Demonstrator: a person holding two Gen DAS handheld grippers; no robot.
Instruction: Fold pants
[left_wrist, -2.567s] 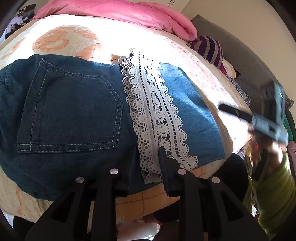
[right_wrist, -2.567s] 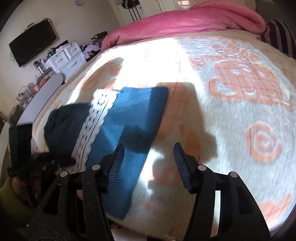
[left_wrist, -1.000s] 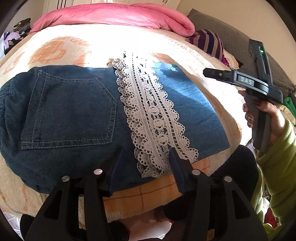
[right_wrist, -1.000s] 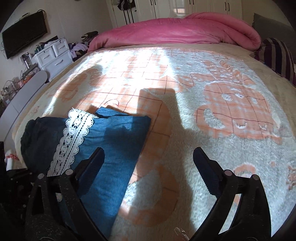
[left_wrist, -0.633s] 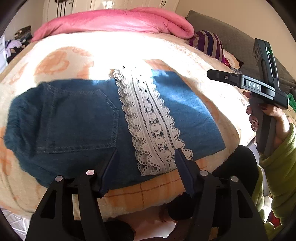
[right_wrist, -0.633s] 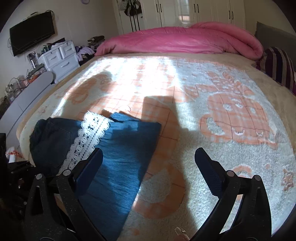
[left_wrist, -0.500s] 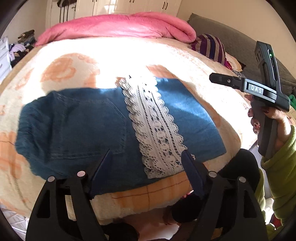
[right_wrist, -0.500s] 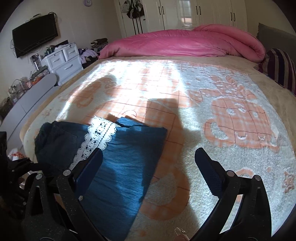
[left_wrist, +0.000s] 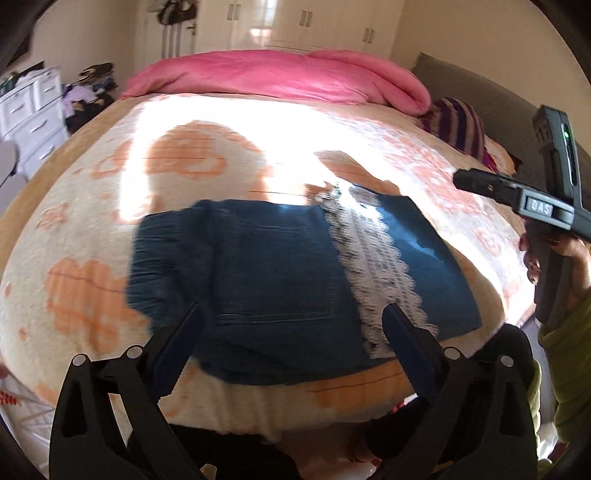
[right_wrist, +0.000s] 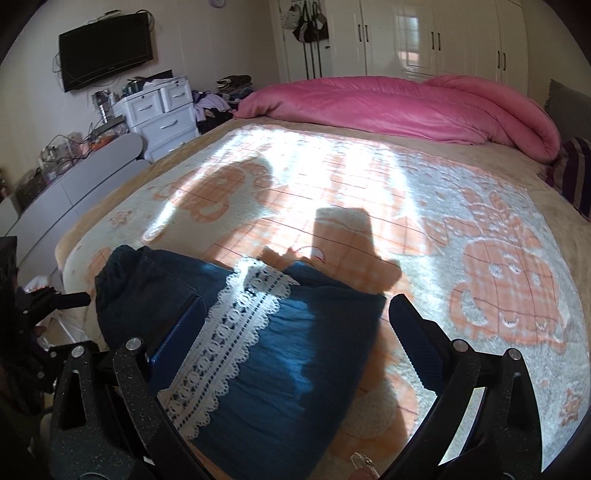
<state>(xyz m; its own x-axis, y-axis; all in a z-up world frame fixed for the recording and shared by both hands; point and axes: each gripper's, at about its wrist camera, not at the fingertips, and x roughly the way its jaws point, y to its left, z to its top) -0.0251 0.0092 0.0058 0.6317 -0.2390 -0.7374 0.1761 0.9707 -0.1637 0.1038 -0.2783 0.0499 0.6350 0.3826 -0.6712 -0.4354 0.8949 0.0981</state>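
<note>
The blue denim pants (left_wrist: 280, 273) lie folded into a flat packet near the bed's front edge, back pocket up, with a white lace strip (left_wrist: 380, 266) across them. My left gripper (left_wrist: 291, 341) hovers above their near edge, jaws opening, touching nothing. In the right wrist view the pants (right_wrist: 295, 354) lie under my right gripper (right_wrist: 291, 325), which stands wide open and clear of the cloth. From the left wrist view the right gripper (left_wrist: 469, 183) is off to the right, held by a hand in a green sleeve (left_wrist: 565, 354).
The cream and orange blanket (right_wrist: 424, 206) covers the bed. A pink duvet (right_wrist: 406, 103) lies rolled along the far side and a striped pillow (left_wrist: 461, 125) at the right. White drawers (right_wrist: 162, 110), a wall TV (right_wrist: 105, 55) and a low grey cabinet (right_wrist: 74, 184) stand left.
Both grippers have lifted and drawn back from the pants, so both views show more of the room. The left jaws have spread wider. The pants lie as before.
</note>
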